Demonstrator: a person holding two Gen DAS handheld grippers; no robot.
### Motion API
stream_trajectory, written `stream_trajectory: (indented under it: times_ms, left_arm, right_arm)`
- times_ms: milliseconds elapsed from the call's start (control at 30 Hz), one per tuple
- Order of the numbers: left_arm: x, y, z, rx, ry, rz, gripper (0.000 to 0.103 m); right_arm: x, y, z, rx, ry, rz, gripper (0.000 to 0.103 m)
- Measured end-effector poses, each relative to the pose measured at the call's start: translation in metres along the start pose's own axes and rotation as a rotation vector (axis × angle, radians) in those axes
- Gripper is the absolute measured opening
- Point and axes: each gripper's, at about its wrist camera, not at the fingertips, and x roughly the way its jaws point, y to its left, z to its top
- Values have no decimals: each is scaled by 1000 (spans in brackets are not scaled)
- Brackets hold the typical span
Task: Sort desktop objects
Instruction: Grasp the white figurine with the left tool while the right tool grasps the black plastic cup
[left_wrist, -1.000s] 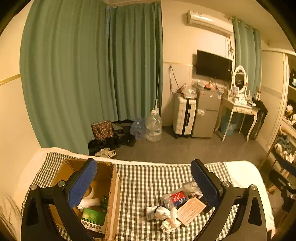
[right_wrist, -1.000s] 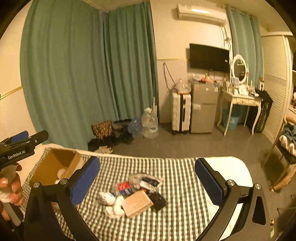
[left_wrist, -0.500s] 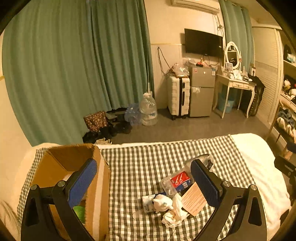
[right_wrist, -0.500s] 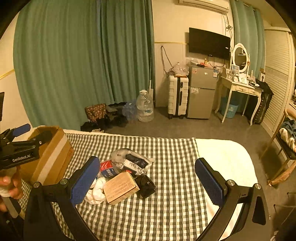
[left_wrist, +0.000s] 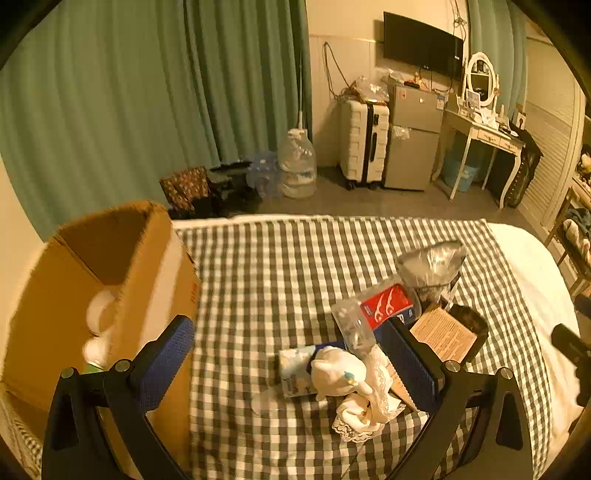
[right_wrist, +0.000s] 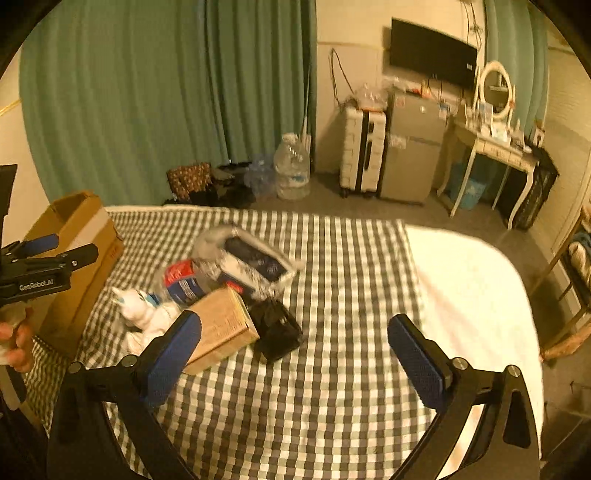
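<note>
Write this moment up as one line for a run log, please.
left gripper: open, empty | right gripper: open, empty | cardboard box: left of pile | brown carton: unsorted

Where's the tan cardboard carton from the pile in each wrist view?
Left wrist: tan carton right of centre, just beyond the left gripper's right finger, against a black pouch.
Right wrist: tan carton left of centre, partly behind the right gripper's left finger; the black pouch sits to its right.
Shared landmark: open cardboard box at the left.
</note>
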Motion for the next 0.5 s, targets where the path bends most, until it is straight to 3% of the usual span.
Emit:
stream_trajectory:
  times_ms: [300, 433, 500]
  left_arm:
    - [37, -7, -19, 29, 81, -15, 103]
    - [51, -10, -27, 39, 119, -17, 103]
    - [56, -9, -29, 38, 129, -22, 103]
  right_arm:
    - [50, 2, -20, 14, 98, 17, 99]
    - [76, 7, -32, -33, 151, -45, 99]
    - [85, 8, -36, -34, 178, -29, 95]
